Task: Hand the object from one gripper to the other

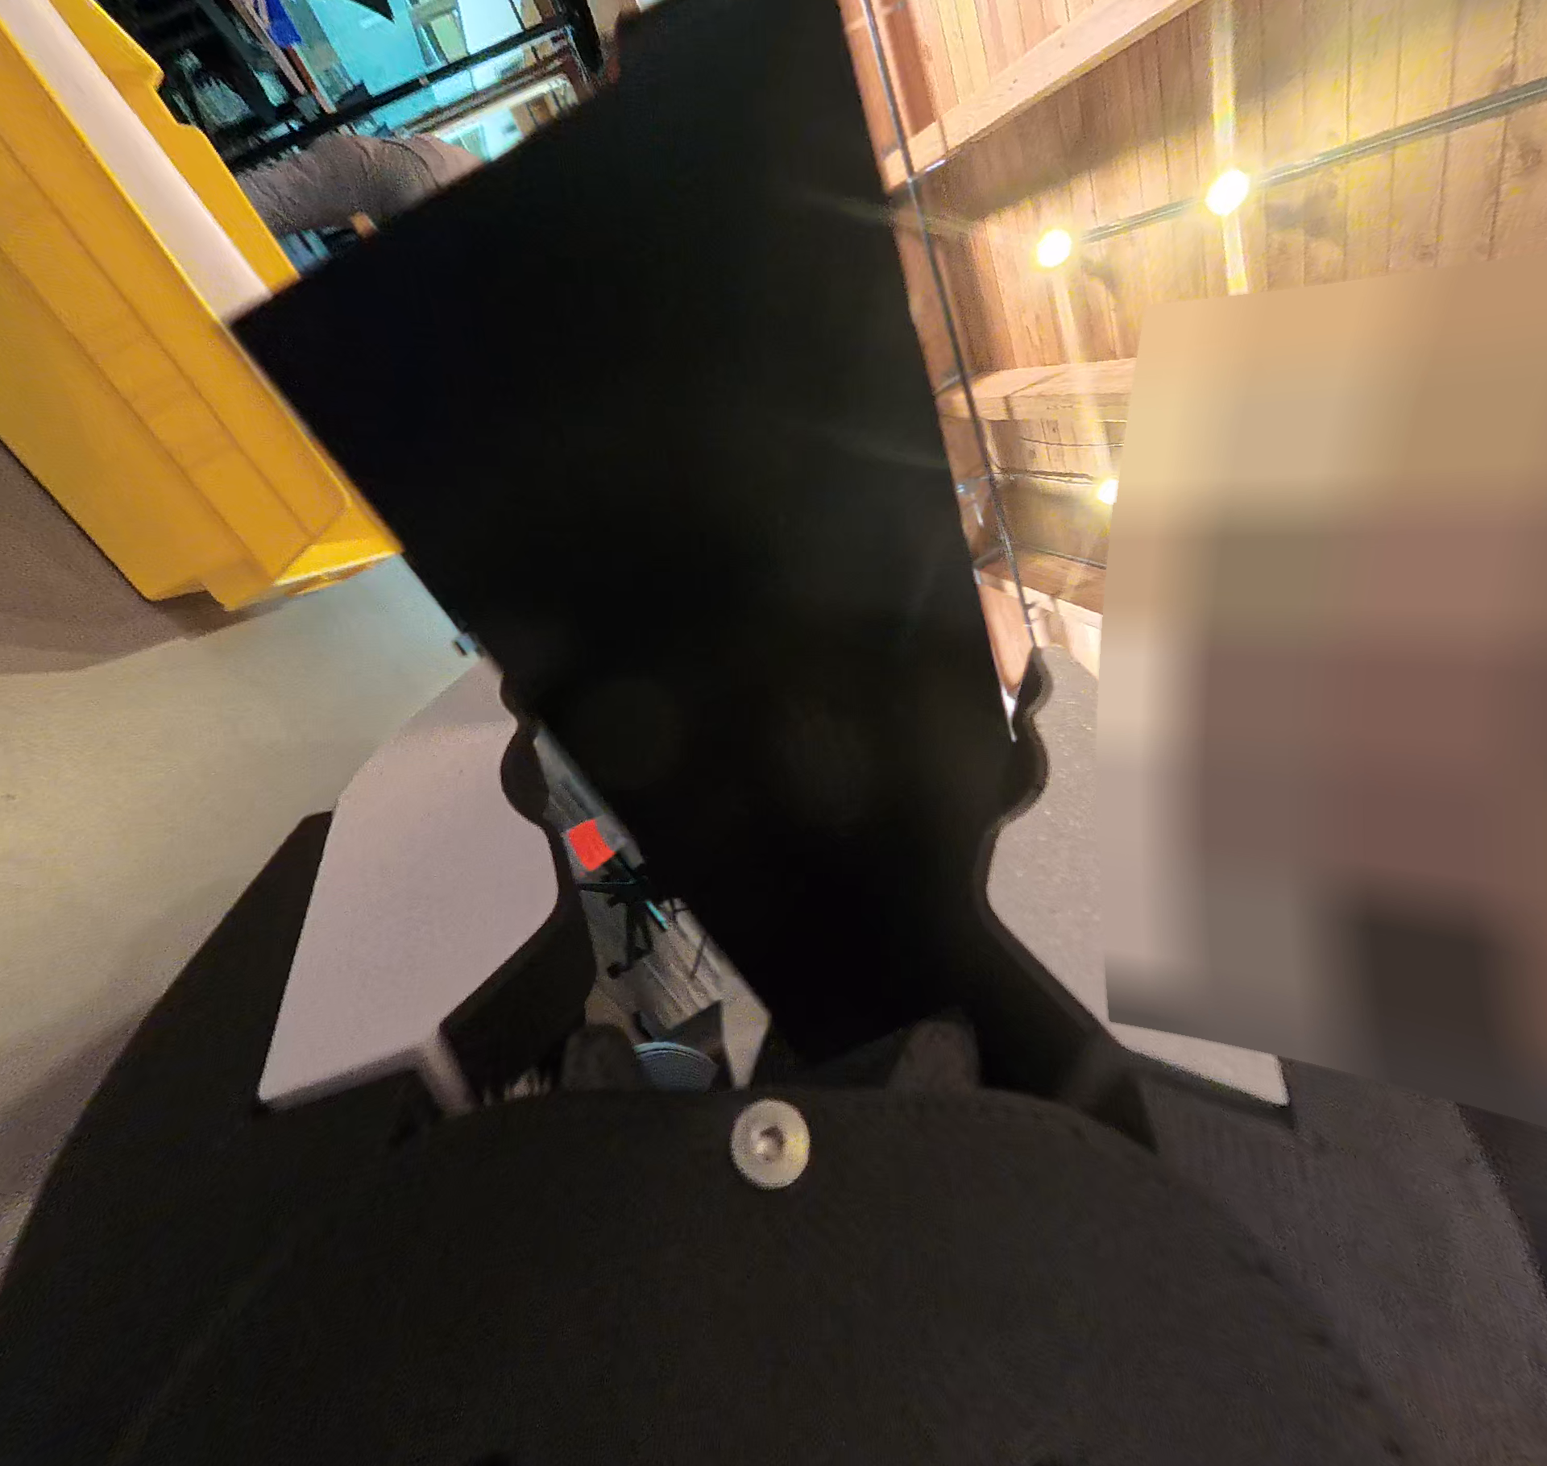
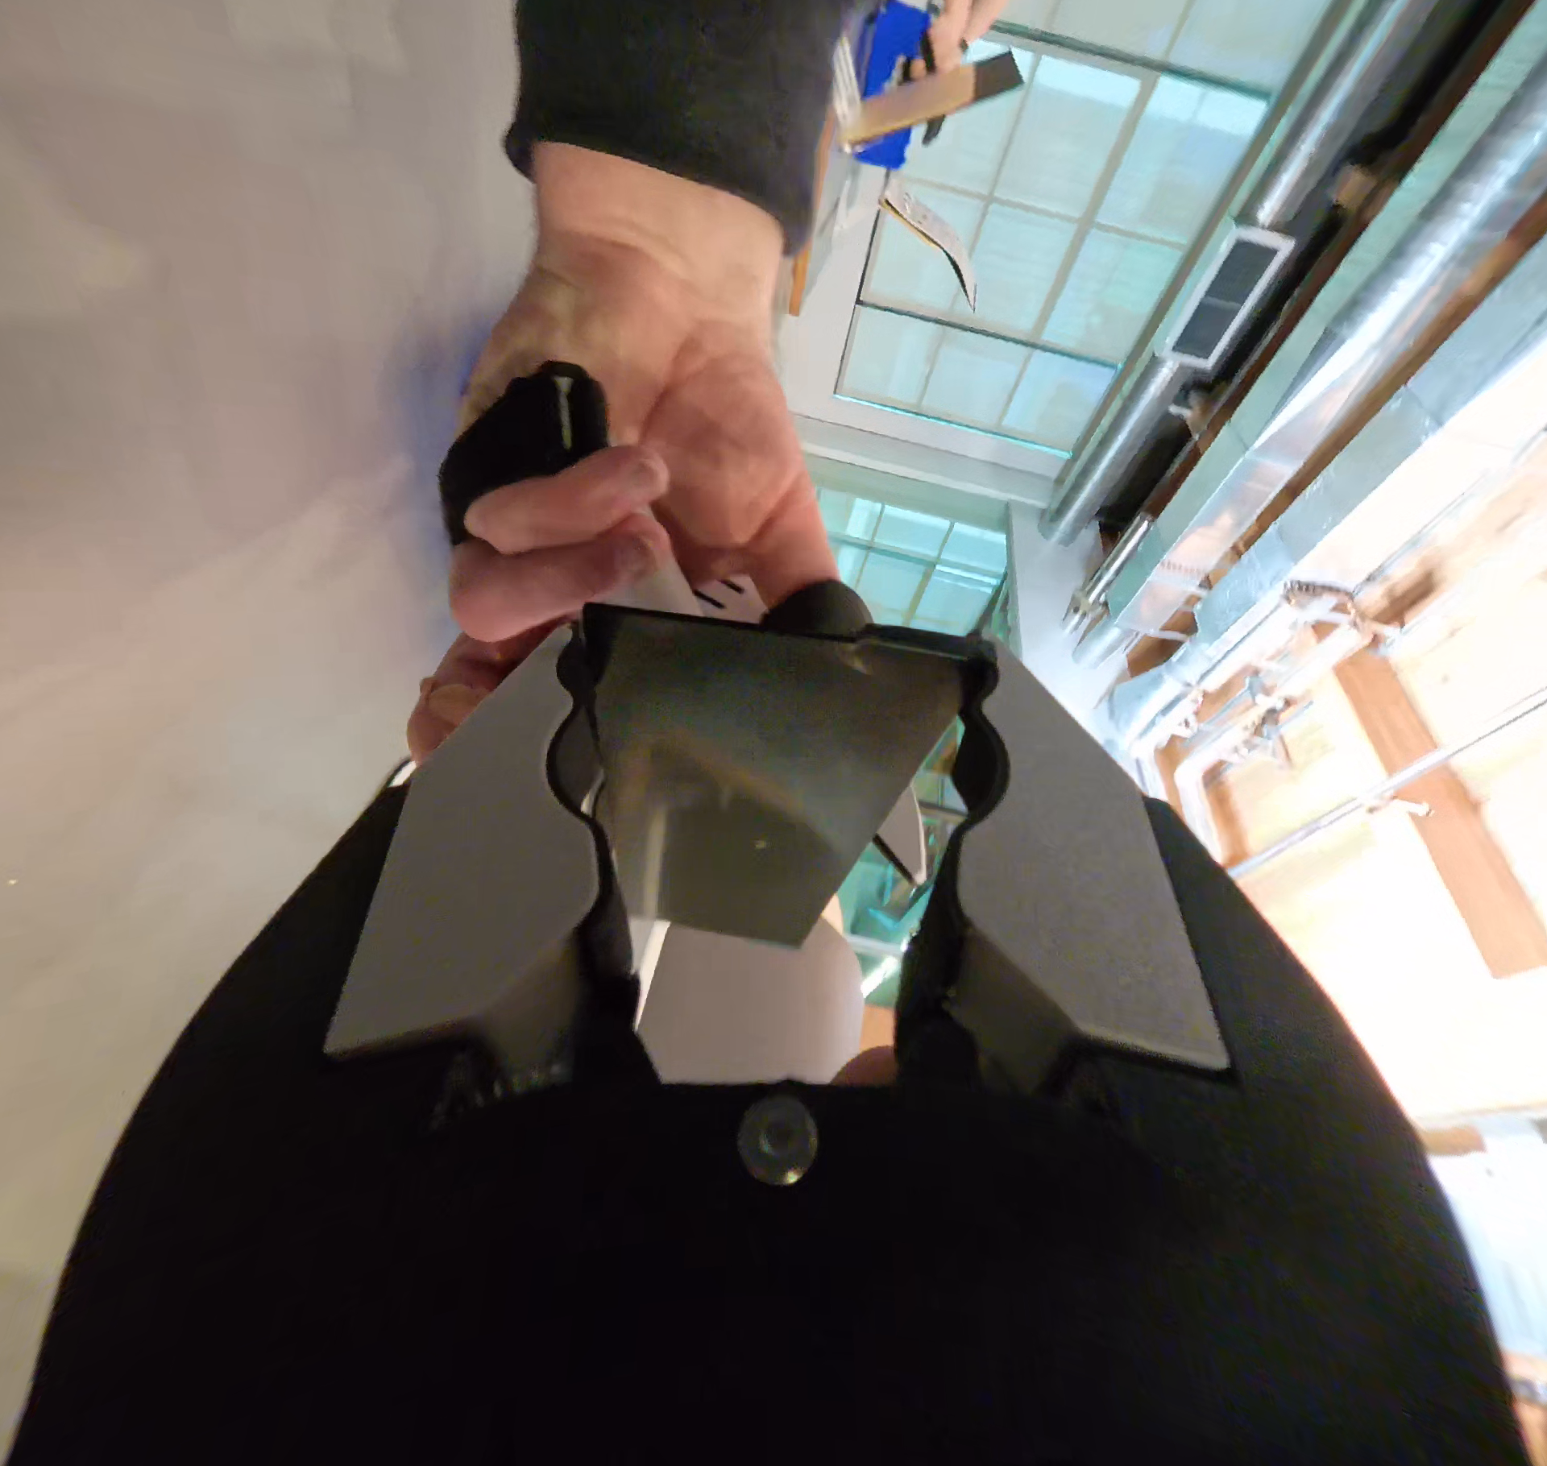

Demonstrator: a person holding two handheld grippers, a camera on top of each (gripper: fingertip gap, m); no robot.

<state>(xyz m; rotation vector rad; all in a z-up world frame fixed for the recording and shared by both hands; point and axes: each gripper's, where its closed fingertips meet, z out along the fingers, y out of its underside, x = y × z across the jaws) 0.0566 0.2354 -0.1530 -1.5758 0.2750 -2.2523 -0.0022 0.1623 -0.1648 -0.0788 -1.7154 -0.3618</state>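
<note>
Your left gripper (image 1: 770, 765) and right gripper (image 2: 774, 723) both clamp black panel (image 1: 636, 421); yellow bin (image 1: 125, 388) left of panel; your hand (image 2: 636, 455) beyond it.

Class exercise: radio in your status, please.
Left tongs shut on black panel. Right tongs around it too, grip unclear. Yellow bin off left, nothing blocking.

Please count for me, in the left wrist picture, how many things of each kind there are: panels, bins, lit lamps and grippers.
Flat black rectangular panel: 1
Yellow plastic bin: 1
Small round glowing lamps: 3
Black hand-held gripper: 1
Total: 6
</note>
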